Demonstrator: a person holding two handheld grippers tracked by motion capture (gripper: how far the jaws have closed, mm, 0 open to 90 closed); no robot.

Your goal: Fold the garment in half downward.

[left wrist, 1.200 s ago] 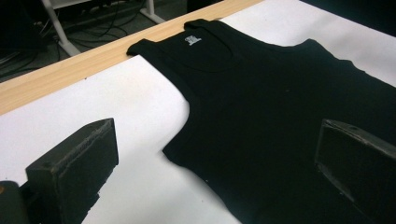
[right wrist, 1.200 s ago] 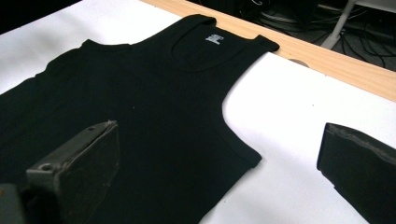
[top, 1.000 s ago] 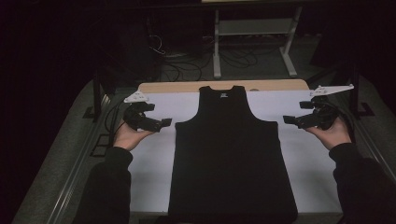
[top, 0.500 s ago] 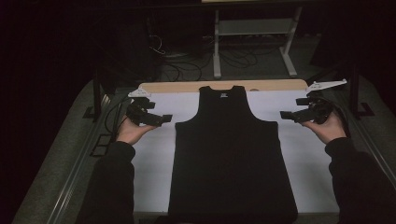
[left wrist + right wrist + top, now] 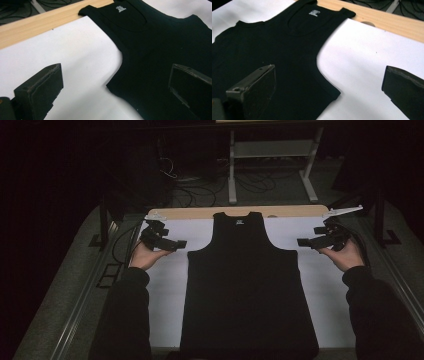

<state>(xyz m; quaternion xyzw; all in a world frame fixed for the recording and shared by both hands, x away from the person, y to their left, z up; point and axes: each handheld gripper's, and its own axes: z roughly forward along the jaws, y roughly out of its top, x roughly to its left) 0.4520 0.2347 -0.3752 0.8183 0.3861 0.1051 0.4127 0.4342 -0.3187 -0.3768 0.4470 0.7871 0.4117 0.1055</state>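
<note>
From the high view, a black sleeveless cotton tank top (image 5: pixel 248 290) lies flat and face up in the middle of a white sheet-covered table (image 5: pixel 165 300), its neck pointing away from the person toward a strip of bare pale wood (image 5: pixel 200 213) at the far edge. The left gripper (image 5: pixel 179 243) hovers just beside the top's left armhole, over white surface and clear of the cloth, held in the person's left hand (image 5: pixel 145 256); its jaws point inward toward the garment. The right gripper (image 5: pixel 303 241) sits mirrored just beside the top's right armhole, held in the right hand (image 5: pixel 345 256), a grey three-cornered plate (image 5: pixel 342 211) standing above it. Both dark sleeves come in on either side of the top's hem. In the left gripper view, the two black jaws stand wide apart with nothing between them — one rises over the white table (image 5: pixel 75 60), the other over the black tank top (image 5: pixel 160 50), whose armhole corner lies between them and whose small white neck label (image 5: pixel 120 9) shows near the wooden strip (image 5: pixel 37 22). In the right gripper view the jaws are likewise spread and empty — one over the tank top (image 5: pixel 274 42), one over the white table (image 5: pixel 362 62), with the armhole corner between them and the neck label (image 5: pixel 314 12) near the wooden strip (image 5: pixel 392 22).
</note>
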